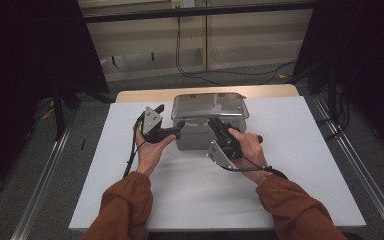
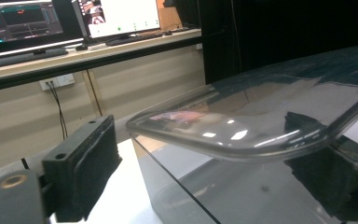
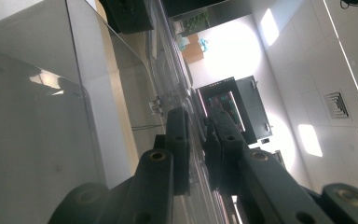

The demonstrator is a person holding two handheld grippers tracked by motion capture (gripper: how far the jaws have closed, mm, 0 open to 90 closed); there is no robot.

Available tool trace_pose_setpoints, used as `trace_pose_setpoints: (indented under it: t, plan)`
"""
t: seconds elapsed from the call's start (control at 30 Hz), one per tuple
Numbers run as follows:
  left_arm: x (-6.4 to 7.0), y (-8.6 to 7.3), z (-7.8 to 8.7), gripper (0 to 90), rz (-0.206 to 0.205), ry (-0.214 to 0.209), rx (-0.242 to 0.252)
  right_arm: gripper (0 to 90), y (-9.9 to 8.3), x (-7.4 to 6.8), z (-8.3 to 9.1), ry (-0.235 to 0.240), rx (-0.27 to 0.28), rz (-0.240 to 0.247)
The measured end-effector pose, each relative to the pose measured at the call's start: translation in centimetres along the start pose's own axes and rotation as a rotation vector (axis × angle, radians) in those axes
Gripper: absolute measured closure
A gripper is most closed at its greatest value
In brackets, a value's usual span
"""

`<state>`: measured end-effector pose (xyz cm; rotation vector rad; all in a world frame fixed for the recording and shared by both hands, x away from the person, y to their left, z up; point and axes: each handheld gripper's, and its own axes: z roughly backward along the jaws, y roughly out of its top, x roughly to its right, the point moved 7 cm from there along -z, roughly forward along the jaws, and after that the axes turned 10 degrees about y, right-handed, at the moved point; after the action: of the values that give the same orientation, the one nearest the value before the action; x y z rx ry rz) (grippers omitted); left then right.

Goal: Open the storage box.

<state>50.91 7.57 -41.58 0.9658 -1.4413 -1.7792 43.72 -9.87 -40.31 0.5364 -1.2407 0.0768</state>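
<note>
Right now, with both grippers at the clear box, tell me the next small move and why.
Probably close the left gripper on the lid's rim: its jaws stand open either side of that edge, while the right gripper already pinches the rim. Then both can lift the lid off the box.

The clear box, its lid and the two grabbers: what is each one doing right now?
clear box: upright on the white table, looks empty.
lid: lying flat on top of the box.
left gripper: open, jaws either side of the lid's near-left corner.
right gripper: shut on the lid's rim.
</note>
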Motion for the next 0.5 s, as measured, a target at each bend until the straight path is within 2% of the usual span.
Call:
trace_pose_setpoints:
  t: [0.1,0.17,0.33,0.5]
  plan:
    - [0.1,0.0,0.1,15.6,-0.034,0.009,0.000,79.6,-0.1,-0.2,0.0,0.006,0.000,-0.004]
    - [0.3,0.0,0.0,20.1,-0.049,0.003,0.012,79.2,-0.2,-0.2,0.1,0.014,0.005,-0.017]
    - [0.9,0.1,-0.1,24.9,-0.095,-0.011,0.027,78.3,-0.2,-0.4,0.1,0.021,0.007,-0.026]
    - [1.3,-0.1,-0.3,33.1,-0.102,-0.024,0.034,75.0,-0.6,-0.3,0.3,0.031,0.005,-0.050]
